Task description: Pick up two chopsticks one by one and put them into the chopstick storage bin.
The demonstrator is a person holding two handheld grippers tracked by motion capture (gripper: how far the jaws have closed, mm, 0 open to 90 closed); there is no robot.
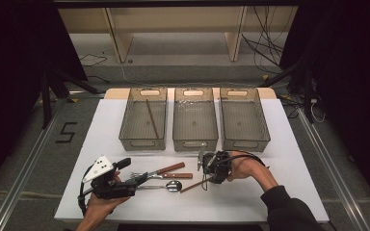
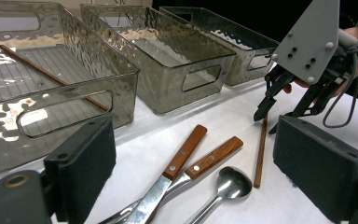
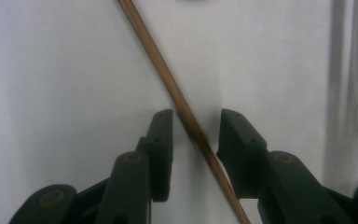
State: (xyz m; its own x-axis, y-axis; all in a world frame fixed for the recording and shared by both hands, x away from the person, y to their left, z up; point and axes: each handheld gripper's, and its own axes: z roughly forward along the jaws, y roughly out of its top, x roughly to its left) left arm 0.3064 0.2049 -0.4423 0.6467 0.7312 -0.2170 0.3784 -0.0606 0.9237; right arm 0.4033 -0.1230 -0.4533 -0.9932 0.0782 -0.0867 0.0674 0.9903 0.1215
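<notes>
The right gripper (image 1: 205, 179) points down over the wooden chopstick (image 3: 182, 105), jaws straddling it, pads not yet pressing; the wrist is bent. The left gripper (image 1: 142, 175) lies level beside the cutlery (image 1: 166, 174), jaws gaping, holding nothing.

A thin brown wooden chopstick (image 3: 182, 102) lies flat and slantwise on the white surface (image 3: 51, 70), just right of the steel spoon (image 2: 226, 186), unlifted.
</notes>
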